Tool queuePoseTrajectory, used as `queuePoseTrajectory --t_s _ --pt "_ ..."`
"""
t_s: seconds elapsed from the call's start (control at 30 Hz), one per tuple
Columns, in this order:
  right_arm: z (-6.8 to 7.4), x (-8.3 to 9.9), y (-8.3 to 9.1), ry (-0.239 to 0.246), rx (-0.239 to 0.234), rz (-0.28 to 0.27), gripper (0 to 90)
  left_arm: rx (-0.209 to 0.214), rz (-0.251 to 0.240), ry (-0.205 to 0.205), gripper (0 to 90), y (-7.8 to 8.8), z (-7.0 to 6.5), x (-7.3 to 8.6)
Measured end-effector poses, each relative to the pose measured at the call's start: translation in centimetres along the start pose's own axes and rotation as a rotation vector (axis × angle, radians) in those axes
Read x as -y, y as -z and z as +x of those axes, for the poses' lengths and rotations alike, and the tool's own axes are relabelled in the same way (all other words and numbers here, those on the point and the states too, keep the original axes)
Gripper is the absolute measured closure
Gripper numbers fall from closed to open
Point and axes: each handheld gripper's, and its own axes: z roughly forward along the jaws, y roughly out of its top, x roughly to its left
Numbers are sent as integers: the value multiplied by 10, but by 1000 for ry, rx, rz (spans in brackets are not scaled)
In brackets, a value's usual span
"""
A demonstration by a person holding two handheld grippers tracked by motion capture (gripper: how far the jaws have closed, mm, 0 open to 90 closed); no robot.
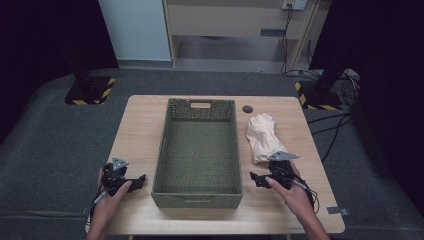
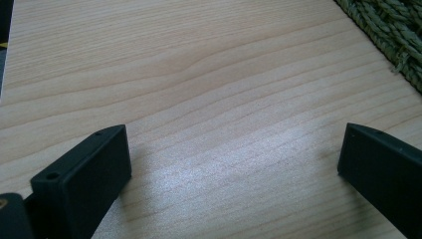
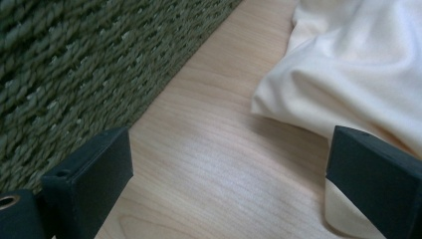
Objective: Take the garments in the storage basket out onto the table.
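You are holding the right gripper (image 1: 261, 179) at lower right of the high view with its jaws spread wide and empty, just below the crumpled cream cloth (image 1: 263, 137) lying right of the green woven basket (image 1: 198, 196), while your left gripper (image 1: 134, 182) is resting wide open at lower left.

Left gripper (image 1: 135, 182): black body, grey three-cornered plate on top, dark cable trailing back past the hand. Right gripper (image 1: 256, 178): same black build, grey plate, black cable looping along the forearm. Both gripper views show two blocky matt-black jaws with flat faces and rounded edges, each carrying a small round hole near the tip. Forearms bare, no sleeves seen
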Motion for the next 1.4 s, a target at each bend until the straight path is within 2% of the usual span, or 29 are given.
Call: queuePoseTrajectory --t_s 1.0,1.4 --pt "9 27 -14 -5 -30 41 46 0 0 0 0 0 0 0" --pt "10 35 -20 -6 -11 44 19 0 0 0 0 0 0 0"
